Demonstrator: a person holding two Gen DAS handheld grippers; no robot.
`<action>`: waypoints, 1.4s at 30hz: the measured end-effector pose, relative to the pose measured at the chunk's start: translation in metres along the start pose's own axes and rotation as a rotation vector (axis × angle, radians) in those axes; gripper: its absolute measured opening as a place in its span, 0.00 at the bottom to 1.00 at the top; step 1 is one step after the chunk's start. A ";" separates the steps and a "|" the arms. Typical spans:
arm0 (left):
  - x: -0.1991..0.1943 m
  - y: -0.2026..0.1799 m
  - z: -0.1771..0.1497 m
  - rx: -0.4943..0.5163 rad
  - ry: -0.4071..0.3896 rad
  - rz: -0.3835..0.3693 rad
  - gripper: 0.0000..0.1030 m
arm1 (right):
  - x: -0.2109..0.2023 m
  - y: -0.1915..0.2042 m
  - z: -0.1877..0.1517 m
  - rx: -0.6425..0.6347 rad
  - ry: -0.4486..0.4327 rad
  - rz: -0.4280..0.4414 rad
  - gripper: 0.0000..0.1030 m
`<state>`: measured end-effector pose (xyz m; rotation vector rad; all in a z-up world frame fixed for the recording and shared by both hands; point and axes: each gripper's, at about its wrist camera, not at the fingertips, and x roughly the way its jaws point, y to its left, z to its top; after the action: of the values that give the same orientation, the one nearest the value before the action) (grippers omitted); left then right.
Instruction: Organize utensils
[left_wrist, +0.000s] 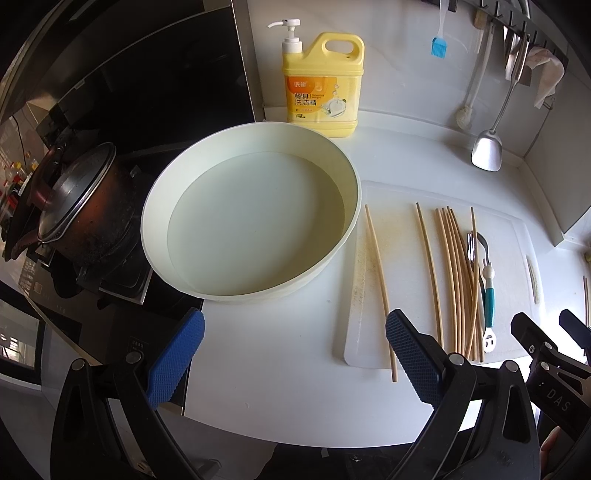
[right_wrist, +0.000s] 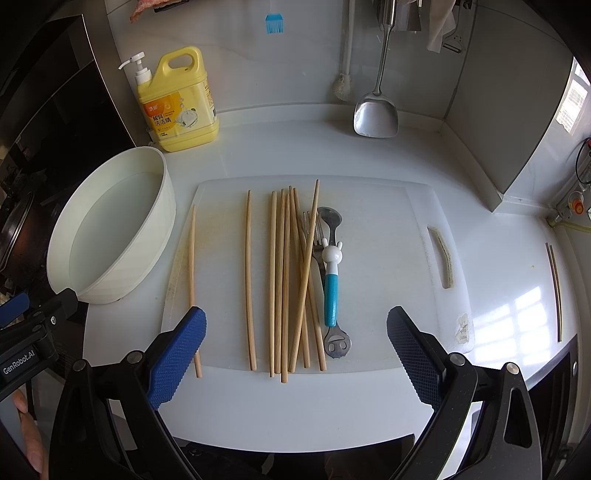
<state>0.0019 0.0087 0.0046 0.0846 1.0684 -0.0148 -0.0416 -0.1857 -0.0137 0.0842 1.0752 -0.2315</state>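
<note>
Several wooden chopsticks lie on a white cutting board, with a metal fork, a spoon and a blue-handled rabbit utensil beside them. One chopstick lies apart at the board's left edge. A round cream basin holding water sits left of the board; it also shows in the right wrist view. My left gripper is open and empty in front of the basin. My right gripper is open and empty over the board's near edge.
A yellow detergent bottle stands at the back wall. A metal spatula, a brush and a blue silicone brush hang on the wall. A dark pot sits on the stove at left. Two chopsticks lie far right.
</note>
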 end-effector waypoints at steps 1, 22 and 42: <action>0.000 0.000 0.000 -0.001 0.000 0.000 0.94 | 0.001 0.001 0.000 0.000 0.000 -0.001 0.91; 0.003 -0.001 0.000 0.019 0.006 -0.020 0.94 | 0.005 0.005 -0.004 0.007 0.009 -0.003 0.91; 0.060 -0.049 -0.017 0.159 -0.016 -0.126 0.94 | 0.033 -0.065 -0.038 0.135 -0.050 -0.074 0.91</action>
<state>0.0131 -0.0372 -0.0588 0.1602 1.0541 -0.2137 -0.0741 -0.2469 -0.0574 0.1594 1.0132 -0.3714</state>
